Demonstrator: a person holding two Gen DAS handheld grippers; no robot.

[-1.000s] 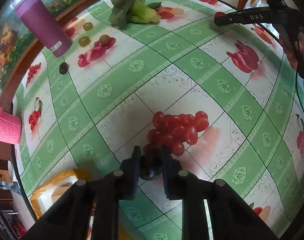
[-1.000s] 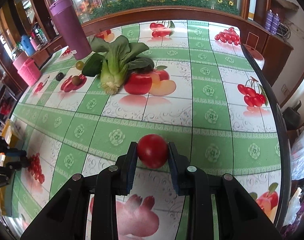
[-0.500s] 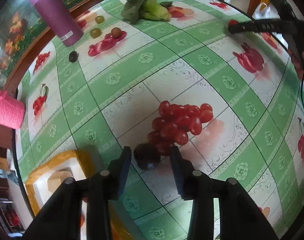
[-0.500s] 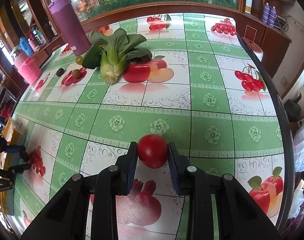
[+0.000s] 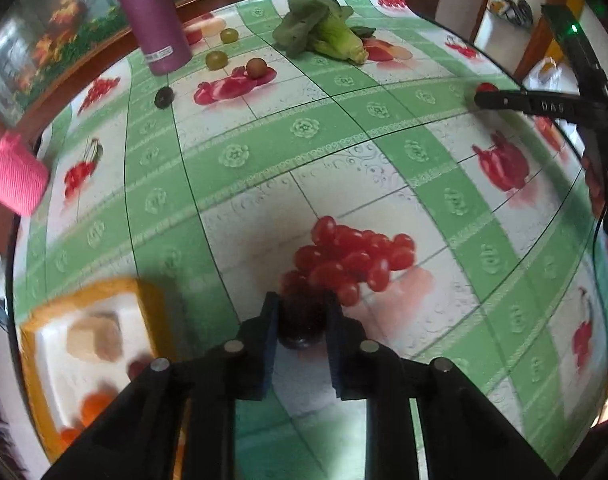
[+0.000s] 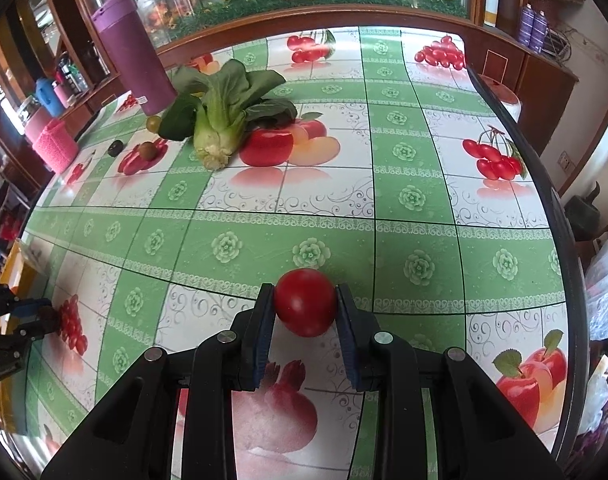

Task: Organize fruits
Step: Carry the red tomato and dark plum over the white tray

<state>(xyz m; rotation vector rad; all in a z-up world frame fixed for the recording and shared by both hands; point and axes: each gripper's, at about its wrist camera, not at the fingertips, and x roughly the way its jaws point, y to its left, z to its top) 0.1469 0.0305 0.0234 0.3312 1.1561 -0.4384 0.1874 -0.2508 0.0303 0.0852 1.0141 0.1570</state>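
Note:
My left gripper (image 5: pixel 302 308) points down at the table, and its jaws are closing with the pads pressed on a small dark plum (image 5: pixel 304 322). The plum sits beside a printed cluster of cherry tomatoes on the tablecloth. My right gripper (image 6: pixel 305 300) is shut on a red tomato (image 6: pixel 305 304) just above the cloth. A yellow-rimmed tray (image 5: pixel 40 316) with a white inside lies at the lower left and holds several blurred fruits. Two green fruits (image 5: pixel 217 59), a brown fruit (image 5: pixel 256 67) and another dark plum (image 5: pixel 164 97) lie at the far side.
A purple tumbler (image 5: pixel 150 16) stands at the back left, with a bok choy (image 6: pixel 220 120) to its right. A pink basket (image 5: pixel 14 176) sits at the left edge. The table's right edge (image 6: pixel 543 184) curves close to my right gripper. The cloth carries printed fruit pictures.
My left gripper let go of the dark plum and stood open around it half a second ago, then shut on it again, and it rolled. My right gripper still holds the tomato.

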